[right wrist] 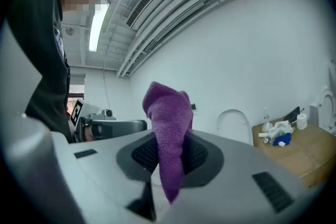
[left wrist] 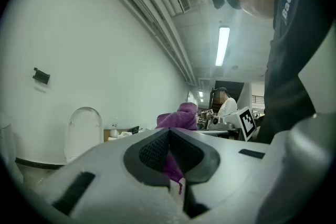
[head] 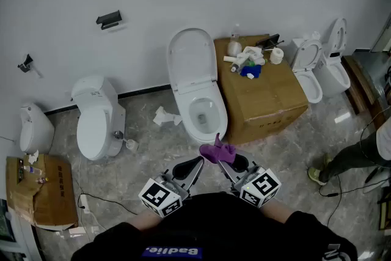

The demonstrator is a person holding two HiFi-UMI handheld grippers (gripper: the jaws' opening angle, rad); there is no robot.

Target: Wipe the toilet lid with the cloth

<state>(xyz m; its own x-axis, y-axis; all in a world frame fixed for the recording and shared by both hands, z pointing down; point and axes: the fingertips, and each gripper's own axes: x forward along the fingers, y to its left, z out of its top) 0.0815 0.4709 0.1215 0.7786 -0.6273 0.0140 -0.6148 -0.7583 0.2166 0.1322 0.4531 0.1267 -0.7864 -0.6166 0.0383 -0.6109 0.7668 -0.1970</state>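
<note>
Cloth (head: 217,150), purple, stands bunched with its long axis upright, just short of the toilet (head: 204,114) bowl. My left gripper (left wrist: 169,149) is closed on one thin corner, and my right gripper (right wrist: 169,157) is clamped on the cloth's middle. Beyond, the toilet lid (head: 192,61) is raised. A cardboard box (head: 269,98) crowds the toilet's right, and bare floor (head: 140,162) lies to its left.

The person wears a black top (head: 214,228) with a blue strip of white lettering (head: 171,252) on the chest. The left hand-held gripper (head: 200,162) and the right hand-held gripper (head: 223,163) each have a pale grey body, black textured pads (left wrist: 152,152) and a white cube (head: 162,197) with black square markers.
</note>
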